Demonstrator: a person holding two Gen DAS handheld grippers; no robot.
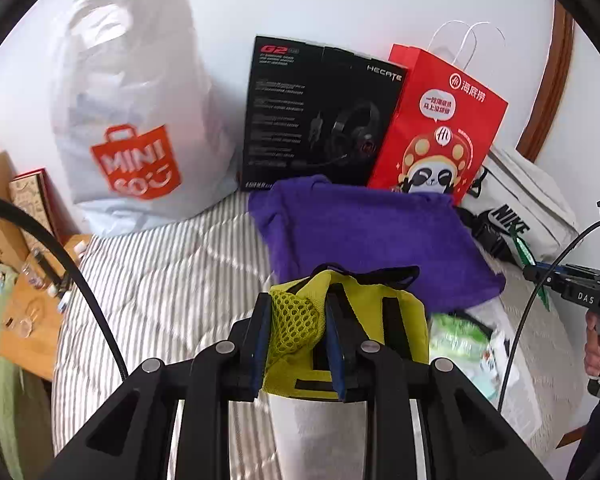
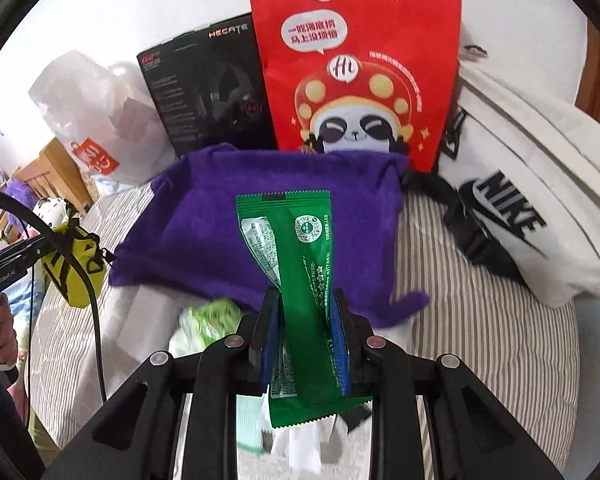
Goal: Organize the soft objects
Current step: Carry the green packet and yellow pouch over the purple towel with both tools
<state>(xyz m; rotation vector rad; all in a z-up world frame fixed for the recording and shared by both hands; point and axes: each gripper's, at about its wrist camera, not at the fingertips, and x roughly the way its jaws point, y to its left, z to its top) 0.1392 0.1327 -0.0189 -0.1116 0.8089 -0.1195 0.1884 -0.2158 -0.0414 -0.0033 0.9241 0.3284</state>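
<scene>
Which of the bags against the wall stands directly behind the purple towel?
The red paper bag with the panda, upright behind the purple towel; the Miniso bag and Nike bag flank it.

Here's the yellow pouch (image 1: pixel 352 320), black straps across it and a mesh pocket bunched up, pinched between the left tongs (image 1: pixel 296 328) and lifted off the striped bed. Over on the other side, the green packet (image 2: pixel 300 264) is clamped in the right tongs (image 2: pixel 306 320), standing up past the tips, its crimped top edge uppermost (small print down its face, too fine to read). Just beyond both pairs of tongs lies the purple towel (image 1: pixel 364 232), spread flat and a little rumpled on the bed. Below the right tongs, to their left, a pale green and white soft pack (image 2: pixel 212 316) sits blurred.
</scene>
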